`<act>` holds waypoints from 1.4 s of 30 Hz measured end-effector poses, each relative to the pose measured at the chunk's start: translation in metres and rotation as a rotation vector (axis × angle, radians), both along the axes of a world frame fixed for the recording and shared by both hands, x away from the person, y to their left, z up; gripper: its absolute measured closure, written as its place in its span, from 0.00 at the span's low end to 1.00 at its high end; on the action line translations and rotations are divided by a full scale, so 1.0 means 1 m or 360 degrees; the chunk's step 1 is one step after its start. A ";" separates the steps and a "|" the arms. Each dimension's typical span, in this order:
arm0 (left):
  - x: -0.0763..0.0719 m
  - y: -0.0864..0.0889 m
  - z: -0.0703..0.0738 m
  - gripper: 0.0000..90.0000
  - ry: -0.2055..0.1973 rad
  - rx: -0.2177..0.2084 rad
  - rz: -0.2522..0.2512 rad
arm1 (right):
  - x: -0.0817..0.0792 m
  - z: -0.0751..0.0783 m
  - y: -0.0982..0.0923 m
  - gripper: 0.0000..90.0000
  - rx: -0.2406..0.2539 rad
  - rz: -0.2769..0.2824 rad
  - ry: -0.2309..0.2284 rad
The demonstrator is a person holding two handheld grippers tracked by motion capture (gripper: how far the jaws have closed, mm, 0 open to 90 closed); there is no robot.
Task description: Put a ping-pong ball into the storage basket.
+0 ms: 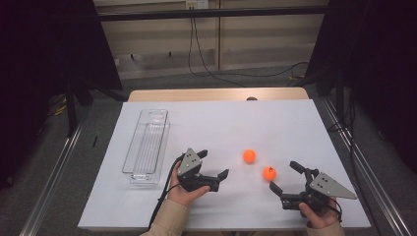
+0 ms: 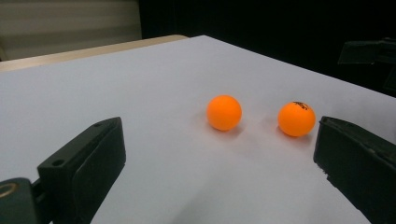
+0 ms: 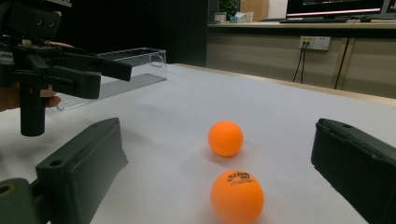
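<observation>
Two orange balls lie on the white sheet: a plain ball (image 1: 249, 156) (image 2: 224, 112) (image 3: 225, 138) and a printed ball (image 1: 269, 172) (image 2: 296, 118) (image 3: 237, 196). My left gripper (image 1: 214, 163) (image 2: 217, 154) (image 3: 111, 77) stands open just left of the plain ball, with nothing between its jaws. My right gripper (image 1: 283, 176) (image 3: 215, 162) is open too, low at the front right. The printed ball sits just ahead of its jaws, the plain one farther on. Neither gripper touches a ball.
A clear plastic tray (image 1: 146, 147) (image 3: 135, 65) lies lengthwise on the left part of the white sheet (image 1: 216, 123). The wooden table edge (image 1: 216, 94) runs along the back. Cables lie on the floor beyond it.
</observation>
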State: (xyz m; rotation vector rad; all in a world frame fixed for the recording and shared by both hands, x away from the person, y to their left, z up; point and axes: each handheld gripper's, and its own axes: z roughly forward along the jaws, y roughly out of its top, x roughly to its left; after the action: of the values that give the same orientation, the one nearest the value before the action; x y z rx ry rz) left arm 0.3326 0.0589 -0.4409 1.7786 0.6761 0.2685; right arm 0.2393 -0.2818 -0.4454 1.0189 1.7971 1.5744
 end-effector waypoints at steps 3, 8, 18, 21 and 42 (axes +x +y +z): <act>0.001 -0.001 0.001 0.02 0.0008 -0.0008 0.0008 | 0.000 0.000 0.000 0.02 0.0000 0.0000 -0.0001; 0.002 -0.004 0.001 0.03 0.0019 0.0005 -0.0008 | 0.000 0.000 0.000 0.02 -0.0001 0.0002 -0.0001; 0.004 -0.011 -0.001 0.03 0.0047 0.0016 -0.0020 | 0.000 0.000 0.000 0.02 -0.0001 0.0003 -0.0003; 0.005 -0.012 -0.001 0.03 0.0054 0.0029 -0.0026 | 0.000 0.000 0.000 0.02 0.0000 0.0002 -0.0002; 0.008 -0.027 -0.004 0.03 0.0081 0.0087 -0.0083 | 0.000 0.000 0.001 0.02 -0.0002 0.0002 -0.0004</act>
State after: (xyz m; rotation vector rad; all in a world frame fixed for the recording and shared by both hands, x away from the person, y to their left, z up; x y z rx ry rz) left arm 0.3406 0.0318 -0.4446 1.8578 0.6629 0.2088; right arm 0.2394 -0.2811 -0.4453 1.0145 1.7973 1.5745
